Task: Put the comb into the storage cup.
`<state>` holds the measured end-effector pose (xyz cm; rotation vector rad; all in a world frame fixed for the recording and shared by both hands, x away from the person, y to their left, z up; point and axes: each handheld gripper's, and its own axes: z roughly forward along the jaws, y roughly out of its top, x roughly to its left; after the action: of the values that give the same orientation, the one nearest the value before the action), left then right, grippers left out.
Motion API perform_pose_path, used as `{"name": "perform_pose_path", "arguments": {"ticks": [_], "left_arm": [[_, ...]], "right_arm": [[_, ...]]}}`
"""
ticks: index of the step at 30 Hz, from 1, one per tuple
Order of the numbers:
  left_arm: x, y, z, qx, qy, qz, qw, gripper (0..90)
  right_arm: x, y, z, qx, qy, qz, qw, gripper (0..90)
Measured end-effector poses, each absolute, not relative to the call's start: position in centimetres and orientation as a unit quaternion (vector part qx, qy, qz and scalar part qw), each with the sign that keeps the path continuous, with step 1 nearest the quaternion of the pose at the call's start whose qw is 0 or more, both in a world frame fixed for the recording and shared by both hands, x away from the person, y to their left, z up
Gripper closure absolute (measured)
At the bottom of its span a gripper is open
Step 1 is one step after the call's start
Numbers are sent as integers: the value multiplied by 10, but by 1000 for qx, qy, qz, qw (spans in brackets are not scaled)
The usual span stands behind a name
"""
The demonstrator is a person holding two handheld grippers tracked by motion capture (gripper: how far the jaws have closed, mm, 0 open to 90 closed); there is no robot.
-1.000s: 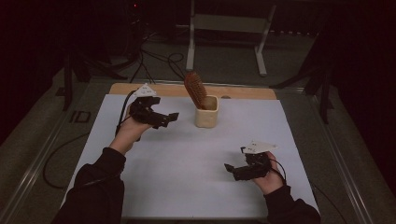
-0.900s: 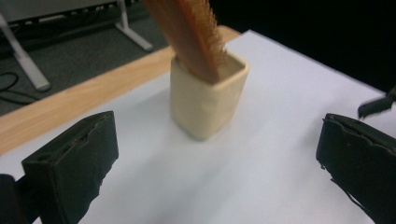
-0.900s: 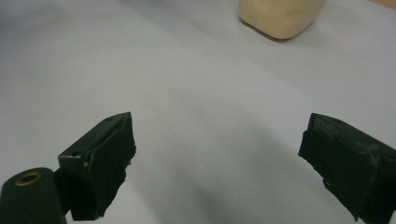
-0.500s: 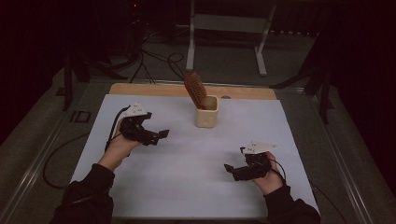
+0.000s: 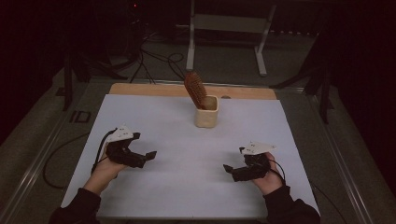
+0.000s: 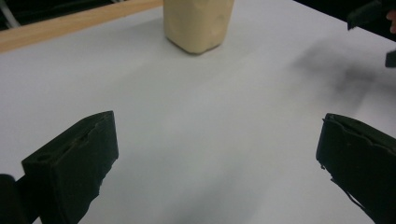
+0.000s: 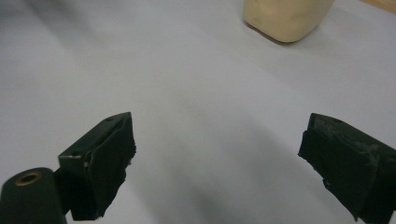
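A brown wooden hairbrush [image 5: 194,88] stands tilted, bristle head up, in a cream cup [image 5: 206,112], ahead of and between both grippers, well apart from each. The left gripper [image 5: 148,155] and right gripper [image 5: 227,168] hold their jaws spread wide, empty, above the white table [image 5: 187,186].

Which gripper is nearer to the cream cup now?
Roughly equal, left slightly nearer. The left gripper sits left of and before the cream cup; the right gripper sits right, lower.

The worktop [image 5: 154,121] is matt white with a wooden back edge; the cup [image 5: 207,112] looks smooth cream plastic, the hairbrush [image 5: 194,88] wooden.
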<state>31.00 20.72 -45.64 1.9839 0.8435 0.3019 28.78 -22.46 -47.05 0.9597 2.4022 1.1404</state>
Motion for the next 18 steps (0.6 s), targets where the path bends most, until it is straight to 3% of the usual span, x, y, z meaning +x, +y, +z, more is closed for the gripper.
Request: {"name": "perform_pose_path", "arguments": {"ticks": [18], "left_arm": [[265,238,-494,806,352,129,458,0]], "right_arm": [[280,-230,-477,327,840,403,155,94]]}}
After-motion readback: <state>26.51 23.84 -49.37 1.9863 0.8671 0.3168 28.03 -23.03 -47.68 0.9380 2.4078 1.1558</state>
